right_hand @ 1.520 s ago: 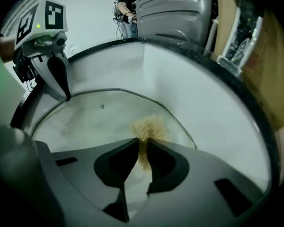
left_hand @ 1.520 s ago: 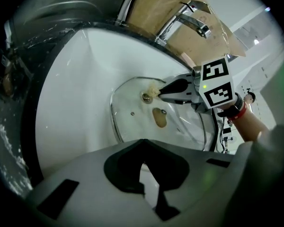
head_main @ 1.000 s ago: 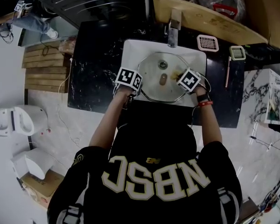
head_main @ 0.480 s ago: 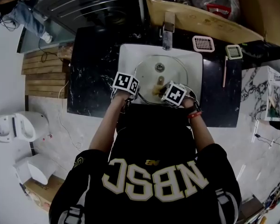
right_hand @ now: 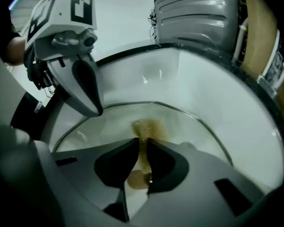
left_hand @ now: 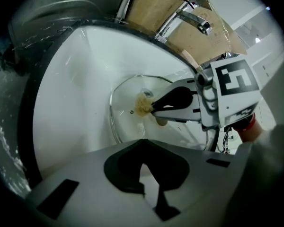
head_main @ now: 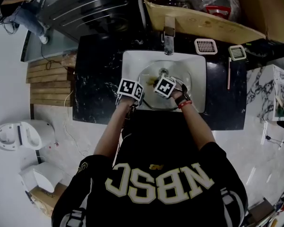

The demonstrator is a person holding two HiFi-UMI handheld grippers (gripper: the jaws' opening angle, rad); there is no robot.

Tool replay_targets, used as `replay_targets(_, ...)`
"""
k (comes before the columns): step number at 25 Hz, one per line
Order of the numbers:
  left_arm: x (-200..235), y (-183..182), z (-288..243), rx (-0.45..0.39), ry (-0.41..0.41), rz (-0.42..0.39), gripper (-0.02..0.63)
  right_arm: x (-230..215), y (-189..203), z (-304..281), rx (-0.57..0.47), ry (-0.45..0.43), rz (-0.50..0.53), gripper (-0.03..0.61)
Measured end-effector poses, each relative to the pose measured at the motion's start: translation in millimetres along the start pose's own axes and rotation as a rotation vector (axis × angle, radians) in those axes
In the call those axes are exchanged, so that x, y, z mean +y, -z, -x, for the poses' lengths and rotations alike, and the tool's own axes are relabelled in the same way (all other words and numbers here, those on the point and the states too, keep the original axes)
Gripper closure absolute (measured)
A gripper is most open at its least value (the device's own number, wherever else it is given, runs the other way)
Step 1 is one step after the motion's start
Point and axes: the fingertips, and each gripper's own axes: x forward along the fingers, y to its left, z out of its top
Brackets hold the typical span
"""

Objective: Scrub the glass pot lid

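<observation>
Above the lid (head_main: 182,77), the right claw (right_hand: 142,143) angles down, clamping a scrubber (right_hand: 145,126).

Even indoor light, white sink (head_main: 199,79) bright; gripper views fisheye, dark corners, soft.

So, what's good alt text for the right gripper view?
The right gripper pinches a tan scrub pad against a glass pot lid in a white sink. The left gripper, jaws closed, rests its tip at the lid's rim, upper left.

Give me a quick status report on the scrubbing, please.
Left gripper shut at rim of round glass pot lid. Right gripper shut on yellow-brown scrub pad, on lid in white sink. Chrome faucet behind, not obstructing.
</observation>
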Motion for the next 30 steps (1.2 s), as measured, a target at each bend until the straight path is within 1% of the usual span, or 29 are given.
replay_targets(3,-0.4,0.2,-0.4,0.001,0.003,0.002,0.601,-24.3,8.7,1.0,0.031,0.064,-0.049,0.514)
replay_targets(7,-0.6,-1.2,0.5,-0.002,0.007,0.010,0.601,-58.5,28.8,14.7,0.050,0.151,-0.077,0.514)
replay_targets(9,-1.5,-1.9,0.6,-0.006,0.013,0.011,0.601,-67.1,47.2,27.9,0.095,0.182,-0.066,0.512)
replay_targets(11,-2.0,-2.3,0.8,-0.010,0.016,0.008,0.601,-66.3,67.2,42.2,0.163,0.199,-0.029,0.511)
replay_targets(13,-1.6,-2.2,1.6,-0.013,0.017,0.008,0.601,-54.4,80.5,53.5,0.201,0.182,-0.008,0.509)
replay_targets(16,-2.1,-2.2,3.0,-0.017,0.021,0.007,0.601,-23.7,87.5,63.7,0.206,0.108,-0.017,0.506)
replay_targets(18,-2.4,-2.8,3.1,-0.018,0.021,0.003,0.601,1.4,84.5,65.2,0.201,0.034,-0.025,0.506)
replay_targets(20,-2.1,-3.3,2.6,-0.015,0.018,-0.002,0.601,31.6,74.4,60.9,0.184,-0.061,-0.037,0.506)
replay_targets(21,-2.1,-3.3,2.3,-0.014,0.017,-0.004,0.601,42.7,67.5,57.1,0.174,-0.089,-0.032,0.506)
replay_targets(22,-2.1,-3.3,1.9,-0.013,0.016,-0.006,0.601,47.7,59.6,52.6,0.162,-0.090,-0.013,0.506)
replay_targets(25,-0.6,-2.1,1.1,-0.008,0.013,-0.004,0.601,44.3,33.5,35.6,0.115,-0.036,0.047,0.508)
replay_targets(28,-2.7,2.8,-0.6,-0.001,0.015,0.000,0.601,36.7,19.6,18.7,0.083,-0.015,0.026,0.509)
replay_targets(30,-4.1,2.1,-0.9,-0.002,0.018,0.000,0.601,21.3,13.0,9.8,0.074,0.018,0.012,0.511)
